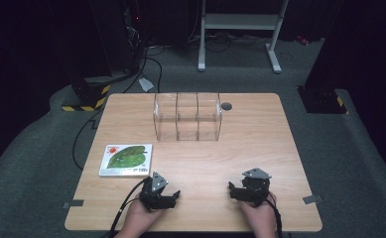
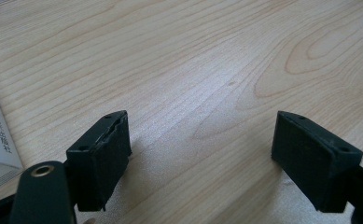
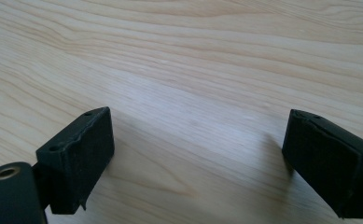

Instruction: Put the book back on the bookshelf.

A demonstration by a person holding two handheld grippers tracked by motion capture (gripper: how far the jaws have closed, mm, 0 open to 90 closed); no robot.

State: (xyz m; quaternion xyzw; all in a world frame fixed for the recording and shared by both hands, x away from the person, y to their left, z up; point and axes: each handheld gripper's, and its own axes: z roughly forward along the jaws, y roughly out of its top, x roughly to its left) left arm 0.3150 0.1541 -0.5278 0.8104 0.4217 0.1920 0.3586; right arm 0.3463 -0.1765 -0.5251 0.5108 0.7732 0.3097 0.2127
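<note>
High view: both tongs rest at the near edge of the surface point(image 1: 260, 148), the left tongs point(image 1: 173, 197) and right tongs point(image 1: 234, 191) both spread apart and empty. A leaf-cover book point(image 1: 126, 160) lies flat just beyond the left tongs, untouched, well short of the clear divided rack point(image 1: 187, 116). Judging by this, nothing has begun.

Left hand-held gripper point(image 1: 169, 196), right hand-held gripper point(image 1: 236, 191): black, grey three-cornered top plates, black cables, screw-fastened pads.
</note>
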